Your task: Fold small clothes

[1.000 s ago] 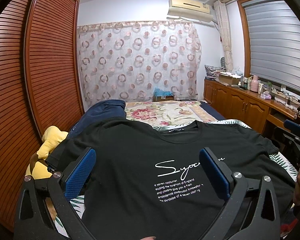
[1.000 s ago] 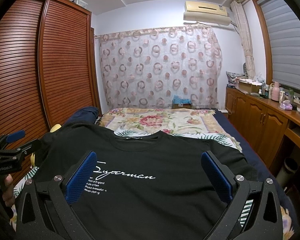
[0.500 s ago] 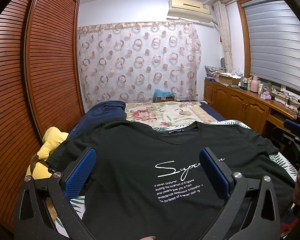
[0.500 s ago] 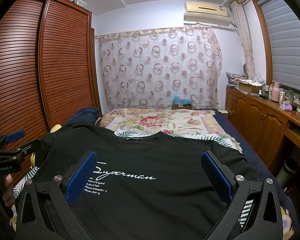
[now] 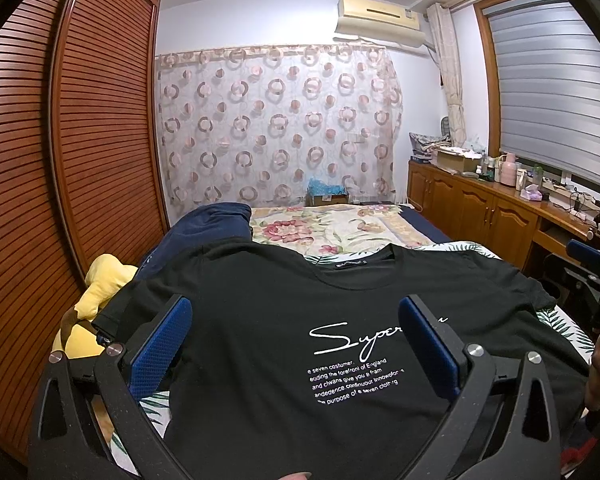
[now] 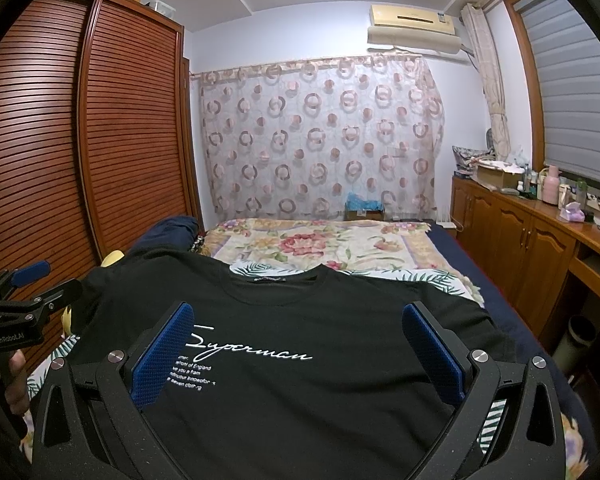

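Bed (image 6: 496, 312), black T-shirt (image 6: 300, 320) flat, hem cut off, left tongs (image 5: 296, 344) and right tongs (image 6: 300, 352) wide open, empty

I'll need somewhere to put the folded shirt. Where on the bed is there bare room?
Free: the floral blanket beyond the black T-shirt collar, short of the patterned curtain. Crowded: the left edge, with the navy bedding and yellow plush toy.

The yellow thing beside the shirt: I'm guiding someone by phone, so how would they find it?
Start at the slatted wooden wardrobe along the bed's left side. Between it and the black T-shirt spread on the bed lies a soft yellow toy, just past the shirt's left sleeve. It is the only bright yellow item; the bundle behind it is navy.
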The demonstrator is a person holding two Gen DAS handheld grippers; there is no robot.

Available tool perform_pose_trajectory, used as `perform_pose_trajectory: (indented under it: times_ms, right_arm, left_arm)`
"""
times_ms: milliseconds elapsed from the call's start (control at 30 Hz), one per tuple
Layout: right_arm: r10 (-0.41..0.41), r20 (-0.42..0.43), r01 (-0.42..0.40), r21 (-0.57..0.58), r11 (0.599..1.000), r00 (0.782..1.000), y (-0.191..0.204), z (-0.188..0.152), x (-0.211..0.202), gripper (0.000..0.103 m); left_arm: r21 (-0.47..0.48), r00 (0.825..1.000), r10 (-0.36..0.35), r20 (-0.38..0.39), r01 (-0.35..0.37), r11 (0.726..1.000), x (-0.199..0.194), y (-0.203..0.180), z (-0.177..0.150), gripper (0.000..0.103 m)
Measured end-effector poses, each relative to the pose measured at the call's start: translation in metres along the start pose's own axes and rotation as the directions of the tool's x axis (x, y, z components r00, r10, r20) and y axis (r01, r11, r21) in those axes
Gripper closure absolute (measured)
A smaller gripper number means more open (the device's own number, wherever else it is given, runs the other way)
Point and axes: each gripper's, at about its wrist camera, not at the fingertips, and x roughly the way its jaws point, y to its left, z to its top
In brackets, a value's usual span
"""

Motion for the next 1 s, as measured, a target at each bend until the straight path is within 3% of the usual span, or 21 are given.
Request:
perform_pose_trajectory:
  times_ms: [733,1000]
  right_arm:
    - [0.009,0.0,-0.009,-0.002,1.0,1.0,0.001,-0.001,0.0,0.0]
    - [0.061,-0.028,-0.062,-0.03,0.998,0.998,0.006,-0.004,0.012,0.0]
  left_arm:
    - [0.0,1.0,0.0,0.002,0.0,1.0,0.0,0.0,-0.001,0.0]
    - [-0.002,1.0,0.009,-0.022,-0.009,1.0,-0.003,0.005,0.004,0.0]
